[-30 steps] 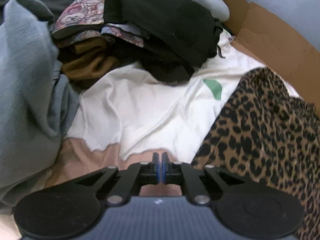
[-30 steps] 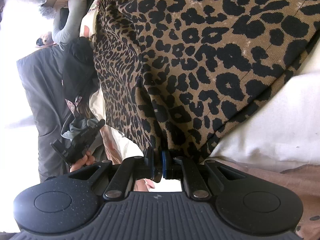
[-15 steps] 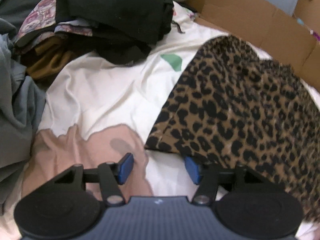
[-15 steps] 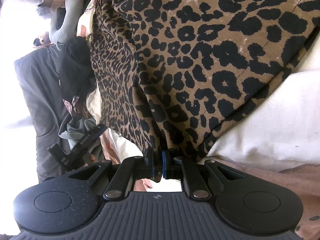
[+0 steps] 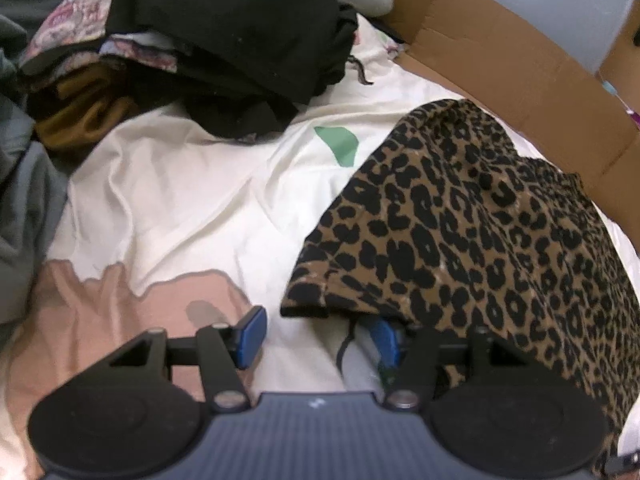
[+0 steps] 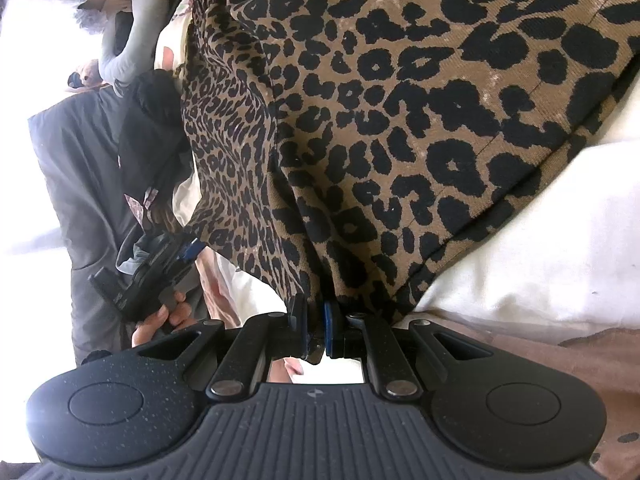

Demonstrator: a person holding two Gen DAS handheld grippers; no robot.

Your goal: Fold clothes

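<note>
A leopard-print garment (image 5: 480,240) lies on the white sheet (image 5: 192,208) to the right in the left wrist view, with its near corner hanging just past my left gripper (image 5: 318,338). That gripper is open; its right pad is tucked under the garment's hem and its left pad rests over bare sheet. In the right wrist view the same garment (image 6: 400,120) fills the frame, and my right gripper (image 6: 316,320) is shut on a bunched edge of it. The left gripper (image 6: 190,250), held in a hand, shows at the far left beside the garment's other corner.
A heap of dark clothes (image 5: 232,40) sits at the back left, with a brown piece (image 5: 84,116) and a grey garment (image 5: 24,208) beside it. A cardboard box (image 5: 520,72) borders the sheet at the back right. A person's dark trousers (image 6: 80,168) stand at the left.
My left gripper has gone from shut to open and has moved right, up to the leopard garment's near corner. The right gripper has stayed still, shut on the garment.
</note>
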